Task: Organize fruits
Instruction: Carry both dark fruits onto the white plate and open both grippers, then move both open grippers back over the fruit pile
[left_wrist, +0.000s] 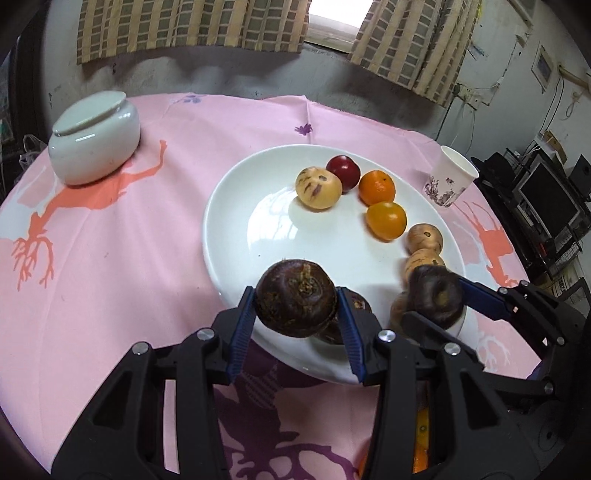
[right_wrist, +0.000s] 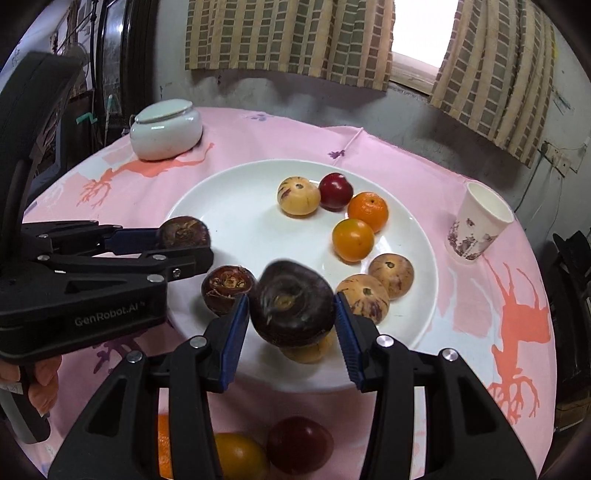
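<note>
Pink cloth (left_wrist: 155, 229) printed with coral and purple tree shapes covers the round table, and the white plate (left_wrist: 243, 236) sits near its middle. Left of the plate and toward the far edge stands a squat white jar (left_wrist: 94, 142) with its lid askew; right of the plate stands a paper cup (left_wrist: 448, 177) with a dark floral print. Behind the plate rises a stained grey wall, with checked tan curtains (left_wrist: 192, 26) parted around a bright window (left_wrist: 338, 16). Far right of the plate, off the table, a dark rack holds a monitor (left_wrist: 550, 201). On the plate's far side lie a pale streaked fruit (left_wrist: 317, 188), a red plum (left_wrist: 343, 171) touching it, and two oranges (left_wrist: 376, 186), with two tan fruits (right_wrist: 391, 275) along the right rim. The left gripper (left_wrist: 297, 308) is clamped on a dark brown fruit (left_wrist: 295, 297) above the plate's near rim; the right gripper (right_wrist: 291, 321) is clamped on another dark fruit (right_wrist: 291, 302) just beside it, also over the near part of the plate. A third dark fruit (right_wrist: 227, 284) rests on the plate below them. Nearer than the plate, on the cloth, lie a plum (right_wrist: 299, 443) and a yellow fruit (right_wrist: 240, 456). A hand (right_wrist: 40, 384) grips the left handle.
</note>
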